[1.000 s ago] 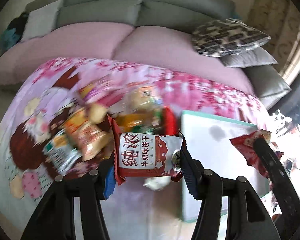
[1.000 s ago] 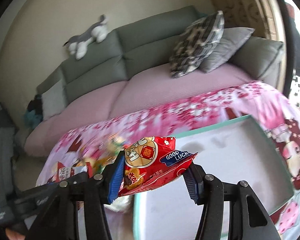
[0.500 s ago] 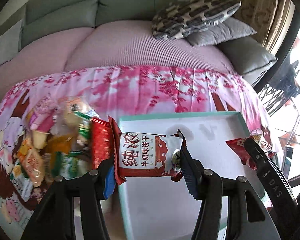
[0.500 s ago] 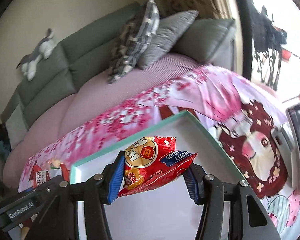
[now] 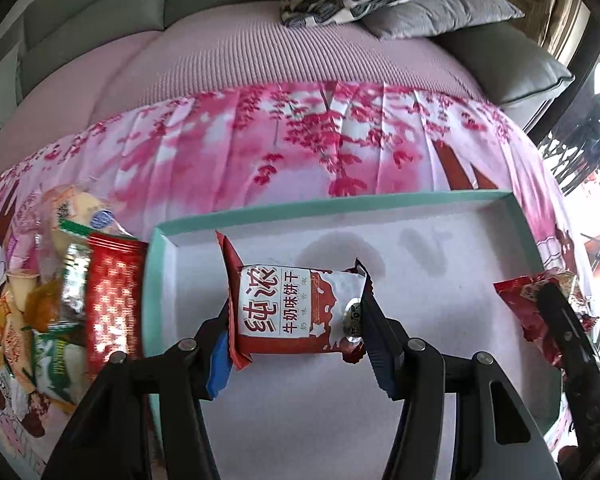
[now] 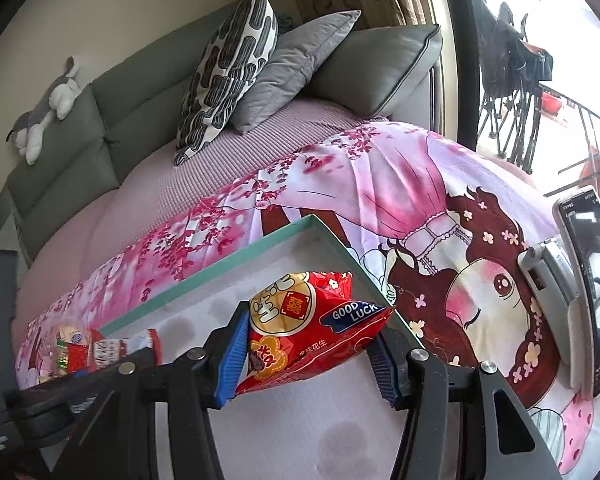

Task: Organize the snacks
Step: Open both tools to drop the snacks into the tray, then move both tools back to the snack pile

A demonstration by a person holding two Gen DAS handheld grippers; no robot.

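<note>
My left gripper [image 5: 296, 344] is shut on a dark red and white milk biscuit packet [image 5: 290, 314] and holds it over the left part of a shallow teal-rimmed white tray [image 5: 340, 202]. My right gripper [image 6: 308, 356] is shut on a red peanut bag [image 6: 308, 328] marked GOOD LUCK, over the tray's right end [image 6: 204, 280]. The right gripper and its bag show at the right edge of the left wrist view [image 5: 540, 312]. A pile of mixed snack packets [image 5: 68, 296] lies on the cloth left of the tray.
The tray sits on a table under a pink cartoon cloth [image 6: 440, 240]. A phone on a stand [image 6: 584, 280] is at the table's right end. A sofa with cushions [image 6: 236, 68] and a plush toy [image 6: 44, 112] is behind.
Both grippers have swung right from the snack pile to above the tray, each still holding its packet. The tray now fills the foreground of both views.
</note>
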